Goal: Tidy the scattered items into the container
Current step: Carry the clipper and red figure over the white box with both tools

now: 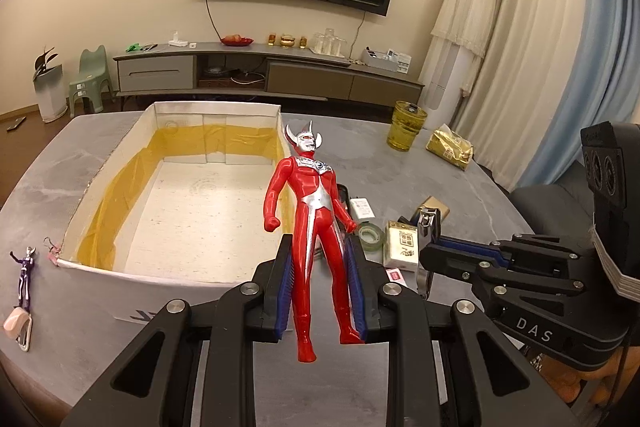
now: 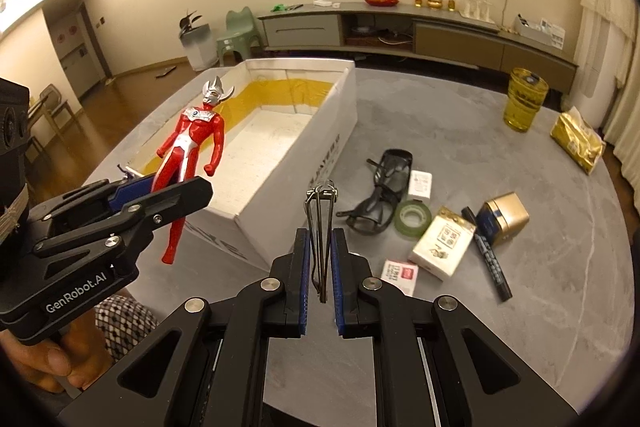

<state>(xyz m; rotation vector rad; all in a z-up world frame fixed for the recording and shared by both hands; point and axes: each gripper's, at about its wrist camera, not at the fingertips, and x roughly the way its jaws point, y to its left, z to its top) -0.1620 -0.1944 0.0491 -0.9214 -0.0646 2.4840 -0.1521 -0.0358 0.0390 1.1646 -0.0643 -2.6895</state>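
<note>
My left gripper (image 1: 320, 247) is shut on the legs of a red and silver hero figure (image 1: 312, 195), which is held upright above the near right corner of the white box (image 1: 176, 279). The box is lined with yellow tape and nothing shows inside it. In the right wrist view the same figure (image 2: 192, 135) hangs over the box's near left rim (image 2: 344, 107) in the left gripper (image 2: 176, 191). My right gripper (image 2: 321, 235) is shut on a metal nail clipper (image 2: 322, 223), lifted off the table to the right of the box. The left wrist view shows that clipper (image 1: 429, 223) too.
On the grey table right of the box lie black glasses (image 2: 384, 187), a tape roll (image 2: 412, 217), a tissue pack (image 2: 442, 247), a marker (image 2: 490, 259), a gold tin (image 2: 506, 213) and a white charger (image 2: 420, 183). A yellow glass (image 2: 524, 99) stands farther back. A small purple figure (image 1: 25, 279) lies left of the box.
</note>
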